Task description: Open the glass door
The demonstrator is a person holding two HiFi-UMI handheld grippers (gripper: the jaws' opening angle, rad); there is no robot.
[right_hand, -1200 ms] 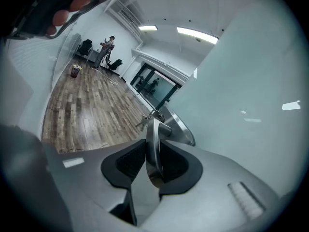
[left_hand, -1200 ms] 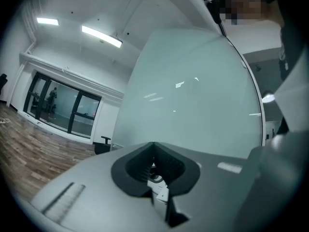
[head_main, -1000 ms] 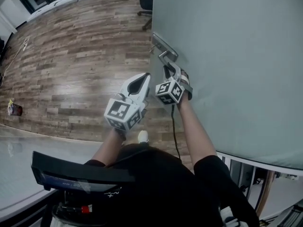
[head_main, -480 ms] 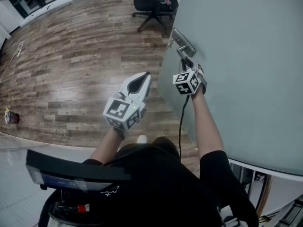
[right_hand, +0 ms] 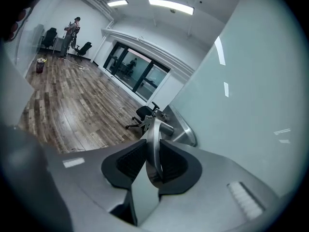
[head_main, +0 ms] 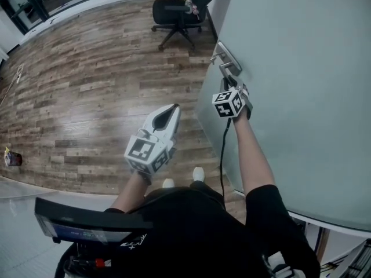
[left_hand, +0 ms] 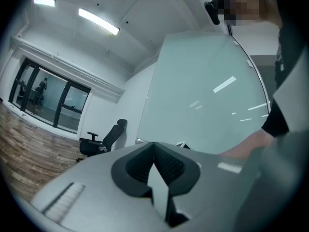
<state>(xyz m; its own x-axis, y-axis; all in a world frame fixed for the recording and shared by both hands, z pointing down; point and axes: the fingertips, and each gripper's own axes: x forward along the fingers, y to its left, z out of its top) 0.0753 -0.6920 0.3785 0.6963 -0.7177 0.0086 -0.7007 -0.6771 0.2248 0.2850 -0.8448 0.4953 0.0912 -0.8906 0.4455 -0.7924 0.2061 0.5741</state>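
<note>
The frosted glass door (head_main: 290, 68) fills the right of the head view, with a metal lever handle (head_main: 226, 68) near its left edge. My right gripper (head_main: 227, 84) is on that handle. In the right gripper view the lever (right_hand: 153, 139) stands upright between the dark pads (right_hand: 129, 161), which are closing and press on it from both sides. The door pane (right_hand: 241, 105) runs along the right. My left gripper (head_main: 171, 110) hangs in the air left of the door, shut, with nothing in it. Its view looks at the door (left_hand: 203, 95) past the meeting jaws.
A black office chair (head_main: 177, 7) stands beyond the door's edge on the wooden floor (head_main: 87, 97). A small red thing (head_main: 10, 157) lies at the far left. Dark windows (right_hand: 135, 71) line the far wall, where a person (right_hand: 75, 25) stands.
The door edge and handle have swung away to the right with my right gripper on the lever. The office chair has come fully into view. My left gripper has drifted slightly.
</note>
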